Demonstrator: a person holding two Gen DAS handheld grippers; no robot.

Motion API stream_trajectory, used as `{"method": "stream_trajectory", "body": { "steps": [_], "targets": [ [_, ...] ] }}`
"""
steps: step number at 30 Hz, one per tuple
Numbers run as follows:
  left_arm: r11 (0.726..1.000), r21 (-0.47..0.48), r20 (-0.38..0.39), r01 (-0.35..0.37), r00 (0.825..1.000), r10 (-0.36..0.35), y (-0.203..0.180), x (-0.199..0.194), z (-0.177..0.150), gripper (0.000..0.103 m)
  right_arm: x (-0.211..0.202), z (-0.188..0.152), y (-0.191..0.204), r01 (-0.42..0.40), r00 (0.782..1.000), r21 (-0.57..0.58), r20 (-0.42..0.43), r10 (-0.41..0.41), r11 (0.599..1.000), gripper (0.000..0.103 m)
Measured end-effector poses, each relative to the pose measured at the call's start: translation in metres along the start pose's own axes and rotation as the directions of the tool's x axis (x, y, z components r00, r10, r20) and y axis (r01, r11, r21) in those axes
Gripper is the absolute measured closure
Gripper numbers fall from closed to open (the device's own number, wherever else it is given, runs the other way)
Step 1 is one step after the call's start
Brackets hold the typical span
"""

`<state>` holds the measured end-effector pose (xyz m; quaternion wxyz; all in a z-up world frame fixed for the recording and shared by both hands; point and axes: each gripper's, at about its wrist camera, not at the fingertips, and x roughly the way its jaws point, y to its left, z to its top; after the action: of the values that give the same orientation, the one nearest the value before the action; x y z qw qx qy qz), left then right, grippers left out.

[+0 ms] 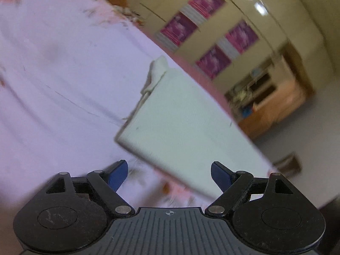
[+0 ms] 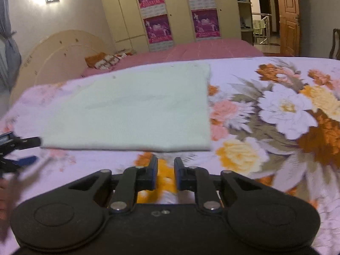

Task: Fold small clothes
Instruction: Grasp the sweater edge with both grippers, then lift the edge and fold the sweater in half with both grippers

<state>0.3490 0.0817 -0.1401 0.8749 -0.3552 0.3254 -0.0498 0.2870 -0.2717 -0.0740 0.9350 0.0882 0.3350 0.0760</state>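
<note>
Nearest me, my right gripper (image 2: 165,175) is hovering just short of the pale green cloth (image 2: 136,108), its jaws nearly together and gripping nothing. I am judging one fold done; next I am needing both near corners pinched and carried across. Lying flat on the floral bedspread (image 2: 276,110), the cloth is looking smooth and rectangular, one far corner bunched. Left of the cloth, my left gripper (image 1: 169,175) is standing wide and empty.

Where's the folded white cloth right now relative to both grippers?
The white cloth lies flat on the floral bedsheet, just ahead of the right gripper; the left gripper sits at its near-left corner, touching nothing visible.
</note>
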Motion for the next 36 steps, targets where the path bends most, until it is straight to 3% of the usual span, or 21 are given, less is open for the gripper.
{"method": "stream_trajectory", "body": {
  "steps": [3,9,11,12,18,19,20,22,23,27,32,36],
  "targets": [
    [0.997,-0.068,0.052,0.031,0.998,-0.028,0.003,0.016,0.003,0.018,0.011,0.017,0.014,-0.037,0.999,0.006,0.018,0.037,0.999,0.091],
    [0.994,-0.076,0.112,0.073,0.992,-0.065,-0.004,0.046,0.007,0.019,0.057,0.050,0.025,-0.066,0.998,0.034,0.025,0.065,0.997,0.093],
    [0.993,-0.087,0.107,0.079,0.992,-0.069,-0.003,0.058,0.012,0.040,0.074,0.058,0.029,-0.066,0.998,0.031,0.027,0.065,0.997,0.093],
    [0.993,-0.096,0.108,0.071,0.992,-0.061,-0.002,0.065,0.013,0.044,0.084,0.063,0.030,-0.069,0.997,0.034,0.029,0.068,0.997,0.094],
    [0.991,-0.113,0.145,0.076,0.988,-0.059,-0.007,0.083,0.019,0.047,0.123,0.073,0.044,-0.084,0.996,0.014,0.029,0.083,0.996,0.095],
    [0.990,-0.120,0.152,0.079,0.987,-0.060,-0.007,0.085,0.019,0.054,0.128,0.074,0.047,-0.086,0.996,0.008,0.028,0.086,0.996,0.095],
    [0.989,-0.130,0.147,0.070,0.988,-0.050,-0.007,0.089,0.020,0.069,0.131,0.073,0.049,-0.089,0.996,0.000,0.029,0.089,0.996,0.095],
    [0.984,-0.173,0.130,0.040,0.991,-0.018,0.000,0.095,0.021,0.088,0.137,0.074,0.053,-0.091,0.995,-0.021,0.035,0.091,0.996,0.095],
    [0.981,-0.191,0.129,0.043,0.992,-0.019,0.006,0.097,0.021,0.092,0.139,0.074,0.055,-0.095,0.995,-0.030,0.038,0.096,0.995,0.095],
    [0.982,-0.180,0.129,0.051,0.991,-0.028,0.004,0.104,0.022,0.092,0.145,0.073,0.062,-0.099,0.993,-0.085,0.050,0.104,0.991,0.095],
    [0.989,-0.141,0.134,0.050,0.991,-0.031,-0.002,0.106,0.025,0.095,0.160,0.069,0.075,-0.020,1.000,-0.182,0.010,0.022,0.983,0.099],
    [0.999,-0.038,0.121,0.016,0.993,-0.012,-0.022,0.099,0.035,0.095,0.160,0.071,0.075,-0.030,1.000,-0.142,-0.003,0.030,0.989,0.099]
  ]
}}
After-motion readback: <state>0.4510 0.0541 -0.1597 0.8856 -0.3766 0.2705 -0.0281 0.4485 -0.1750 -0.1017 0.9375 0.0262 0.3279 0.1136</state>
